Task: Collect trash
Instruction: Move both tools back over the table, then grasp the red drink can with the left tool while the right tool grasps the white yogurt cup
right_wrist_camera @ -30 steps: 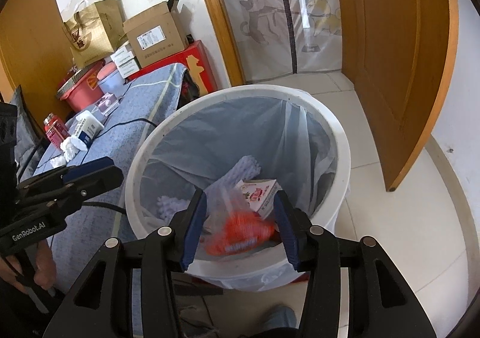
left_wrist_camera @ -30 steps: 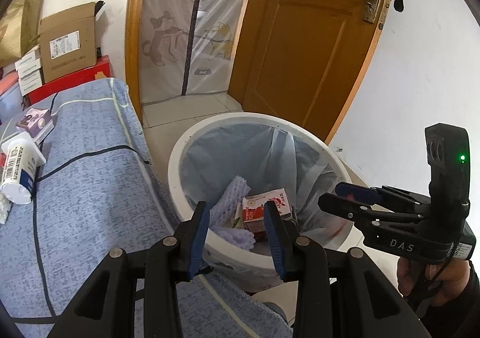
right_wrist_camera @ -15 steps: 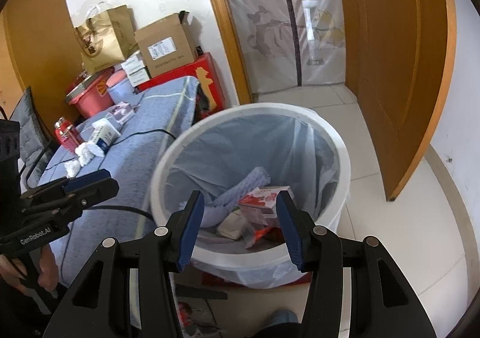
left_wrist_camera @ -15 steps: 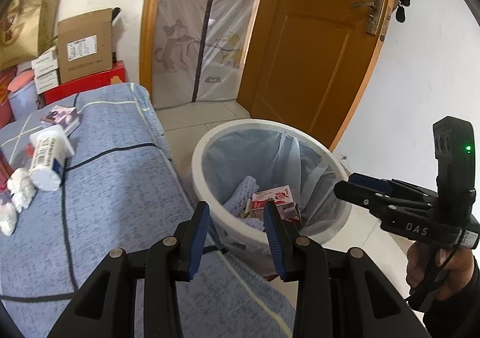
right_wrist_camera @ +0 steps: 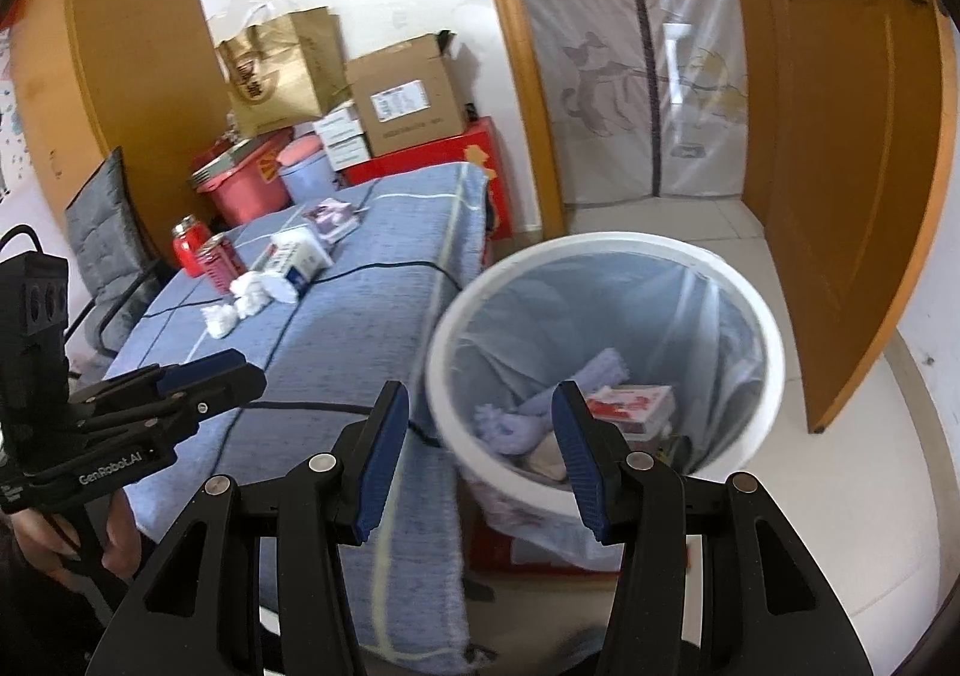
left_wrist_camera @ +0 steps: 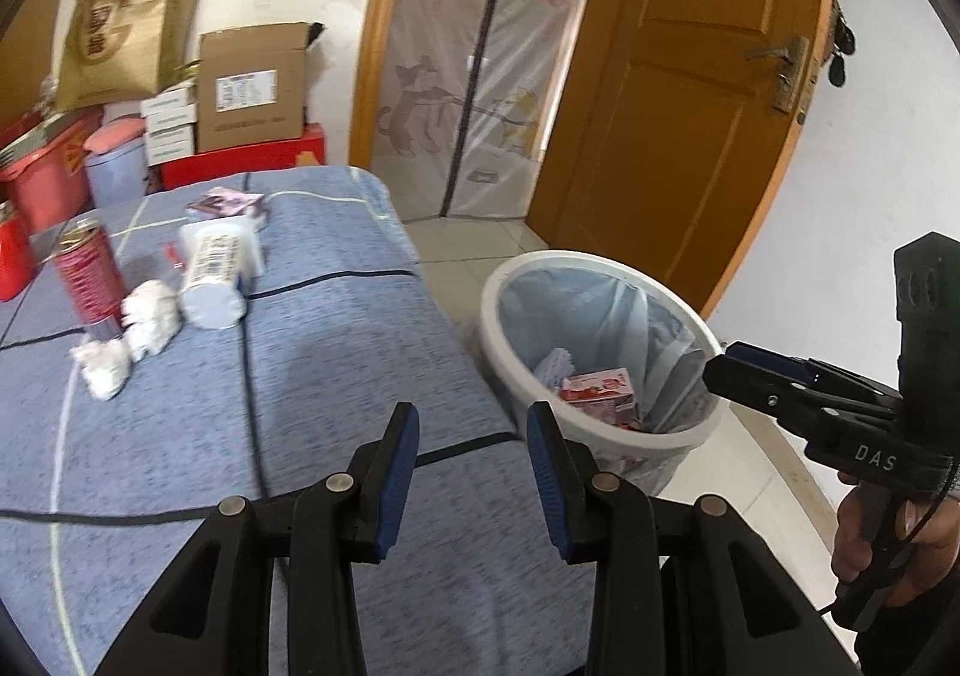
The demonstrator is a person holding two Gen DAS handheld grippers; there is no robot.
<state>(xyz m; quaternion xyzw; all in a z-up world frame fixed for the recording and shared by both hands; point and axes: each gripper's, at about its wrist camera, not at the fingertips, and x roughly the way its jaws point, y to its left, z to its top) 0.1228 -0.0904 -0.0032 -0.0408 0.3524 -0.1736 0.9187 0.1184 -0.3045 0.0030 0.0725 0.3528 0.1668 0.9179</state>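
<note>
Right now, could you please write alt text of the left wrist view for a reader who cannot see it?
The open, empty left gripper points over a blue-covered table toward a white trash bin holding a red-and-white carton. On the table lie crumpled tissues, a white bottle and a red can. The right gripper is at the right edge.

bin (left_wrist_camera: 606, 439): smooth white plastic, thin film liner | blanket (left_wrist_camera: 336, 376): matt blue woven cloth | door (left_wrist_camera: 690, 105): glossy wood

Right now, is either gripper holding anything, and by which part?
Nothing is held. The left gripper and right gripper both stand open and empty.
</note>
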